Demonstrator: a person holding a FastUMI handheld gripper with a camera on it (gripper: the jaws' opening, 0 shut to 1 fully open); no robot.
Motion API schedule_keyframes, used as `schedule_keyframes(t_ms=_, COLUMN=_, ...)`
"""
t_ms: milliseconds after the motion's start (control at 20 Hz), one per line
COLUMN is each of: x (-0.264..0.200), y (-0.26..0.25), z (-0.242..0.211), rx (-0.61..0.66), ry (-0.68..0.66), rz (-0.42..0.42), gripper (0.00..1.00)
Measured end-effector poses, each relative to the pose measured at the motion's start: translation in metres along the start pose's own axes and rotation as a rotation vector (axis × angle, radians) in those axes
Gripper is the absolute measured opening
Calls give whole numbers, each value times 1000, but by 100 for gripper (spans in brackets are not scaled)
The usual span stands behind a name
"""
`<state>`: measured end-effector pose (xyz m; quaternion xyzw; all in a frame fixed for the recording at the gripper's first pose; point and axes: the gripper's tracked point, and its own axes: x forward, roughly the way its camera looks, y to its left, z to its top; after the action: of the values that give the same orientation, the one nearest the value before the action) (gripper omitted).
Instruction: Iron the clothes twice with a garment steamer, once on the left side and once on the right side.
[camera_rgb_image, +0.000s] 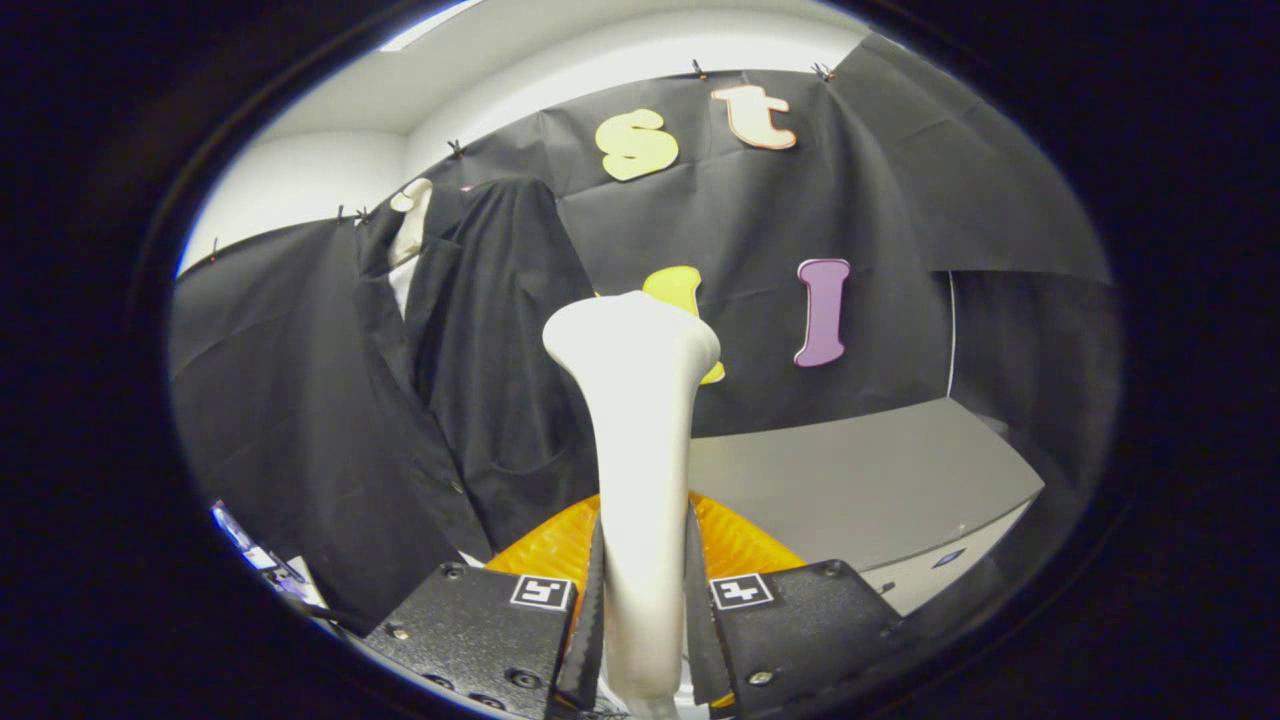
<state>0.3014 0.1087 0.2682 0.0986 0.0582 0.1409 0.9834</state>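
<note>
One garment steamer (640, 420), one black garment (480, 380), one grey table (880, 490), two fingers (585, 630) clamping the steamer.

Gripper (640, 620) seen from behind along its two black fingers (583, 630), closed on the slim white handle of the garment steamer (640, 440). Left finger pressed against one side of the handle, right finger against the other, ribbed inner pads flat on the plastic, no gap visible on either side. Both black finger blocks level with each other, each carrying a small square black-and-white marker on its top face. Handle held upright between the fingers, flared head rising well above and ahead of the fingertips. Gripper itself pointed forward and slightly upward.
</note>
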Motion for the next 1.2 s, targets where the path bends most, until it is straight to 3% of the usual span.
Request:
schedule_keyframes(t_ms=400, x=-5, y=78, z=32, rx=-64, ry=-109, rz=-88, gripper=37)
schedule_keyframes(t_ms=1200, x=59, y=193, z=102, rx=-217, ry=-258, rz=-180, gripper=37)
